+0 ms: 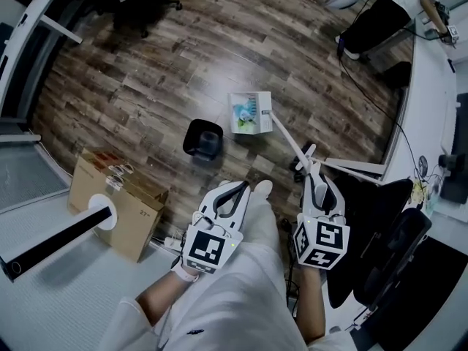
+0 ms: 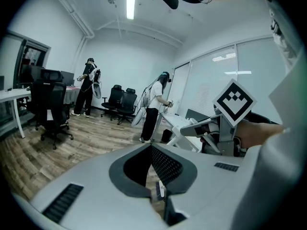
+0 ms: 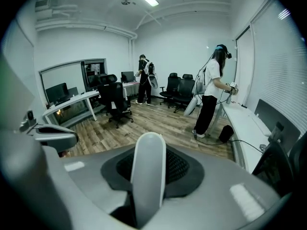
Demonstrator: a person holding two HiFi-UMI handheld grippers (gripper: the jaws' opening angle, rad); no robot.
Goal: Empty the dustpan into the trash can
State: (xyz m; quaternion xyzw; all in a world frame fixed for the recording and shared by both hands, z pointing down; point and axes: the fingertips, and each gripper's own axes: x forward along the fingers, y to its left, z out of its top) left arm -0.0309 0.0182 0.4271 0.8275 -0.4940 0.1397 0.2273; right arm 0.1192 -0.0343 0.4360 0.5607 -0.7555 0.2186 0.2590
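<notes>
The dustpan [image 1: 249,113] is a boxy white plastic scoop with bright blue and green scraps inside. In the head view it sits just beside the trash can [image 1: 202,139], a small round black bin with a dark open mouth, and not over it. A slim, pale, round-ended handle [image 1: 289,137] slants back from the pan to the right gripper [image 1: 313,168], whose jaws are clamped on it between dimpled black pads. The left gripper [image 1: 235,190] is closed tight with nothing in it. Underneath is dark wood-plank flooring [image 1: 146,72], with a brown cardboard box [image 1: 121,199] off to the left.
</notes>
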